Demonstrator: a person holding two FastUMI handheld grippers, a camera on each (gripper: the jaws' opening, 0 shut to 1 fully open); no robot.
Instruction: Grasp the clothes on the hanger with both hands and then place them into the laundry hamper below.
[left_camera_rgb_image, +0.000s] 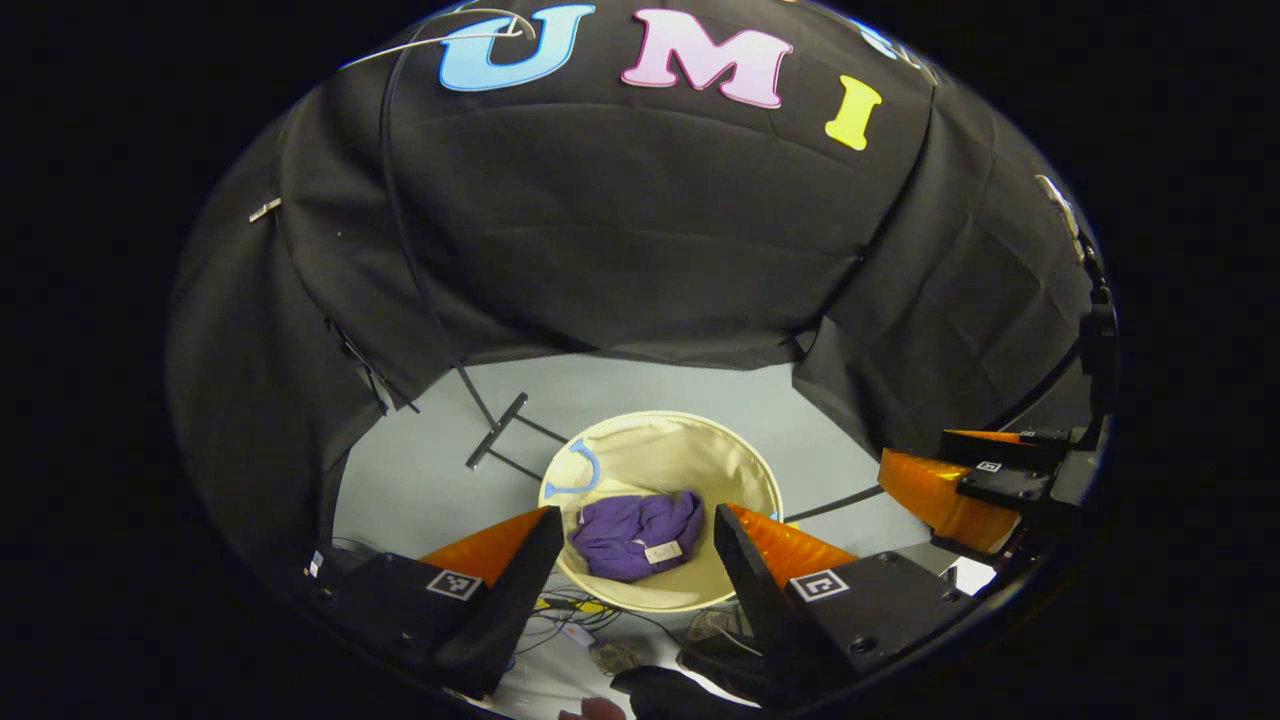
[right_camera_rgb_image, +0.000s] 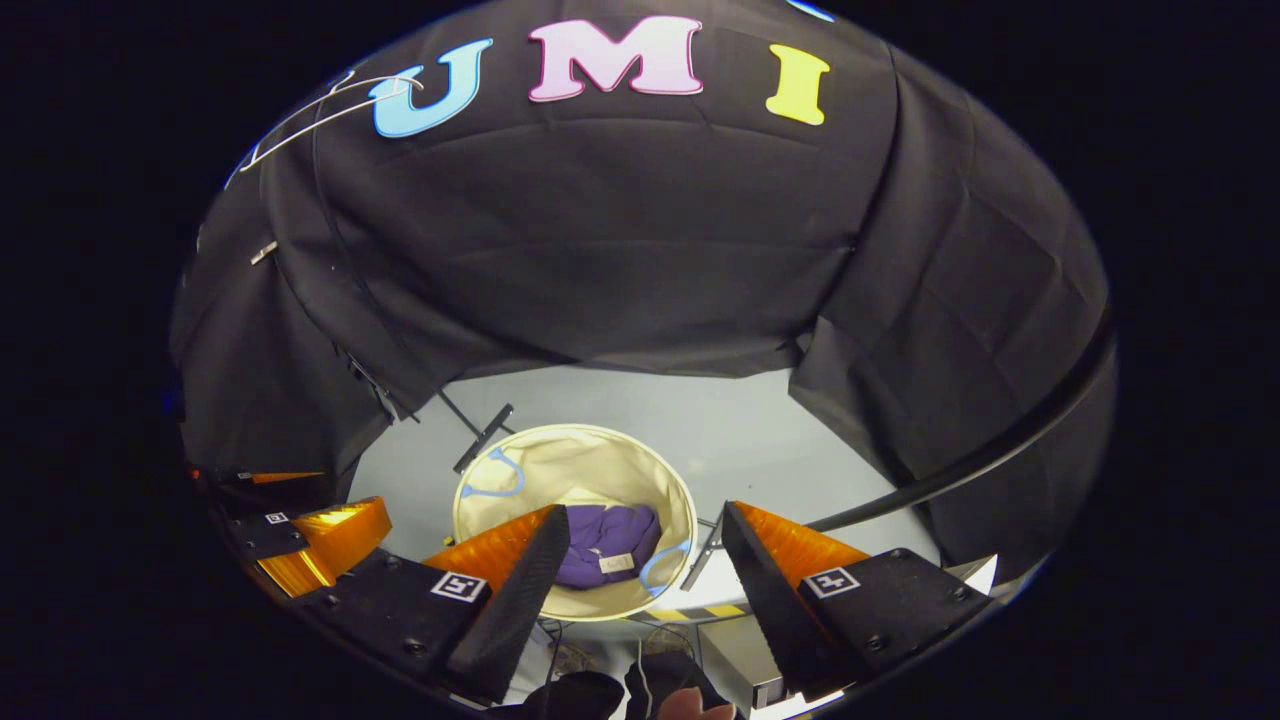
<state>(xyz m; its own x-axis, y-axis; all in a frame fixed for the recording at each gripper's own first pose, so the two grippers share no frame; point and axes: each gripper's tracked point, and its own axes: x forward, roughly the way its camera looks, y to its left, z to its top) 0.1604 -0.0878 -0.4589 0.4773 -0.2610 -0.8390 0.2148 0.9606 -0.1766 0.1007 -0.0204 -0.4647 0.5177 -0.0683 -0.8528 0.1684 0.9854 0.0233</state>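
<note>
**Purple garment lies in the hamper; both tongs wide apart and empty**

The left tongs (left_camera_rgb_image: 632, 540) stand spread wide with nothing between them. Each finger is a wedge with an orange, ridged outer face and a matte black inner pad, set on a black block that carries a small square black-and-white marker. The right tongs (right_camera_rgb_image: 645, 545) are built the same way, are just as widely parted, and grip nothing. In the left gripper view the right tongs appear off to the right of the hamper, orange and glossy; in the right gripper view the left tongs (right_camera_rgb_image: 310, 545) sit to the left of it.

Between and beyond the fingers is the hamper (left_camera_rgb_image: 735, 470), a round, soft-sided basket of cream cloth with a pale blue loop handle (left_camera_rgb_image: 580, 470) on its rim. Inside it, on the bottom, lies the clothes (left_camera_rgb_image: 635, 530), a crumpled purple knit bundle with a small pale tag (left_camera_rgb_image: 663, 551) on top; its writing is too small to read.

The hamper rests on a smooth grey floor (left_camera_rgb_image: 420, 480). Behind the hamper, to its left, a thin black stand (left_camera_rgb_image: 497, 430) rises from a short crossbar foot. High above the hamper, a white wire hanger (left_camera_rgb_image: 470, 30) hangs bare.
</note>
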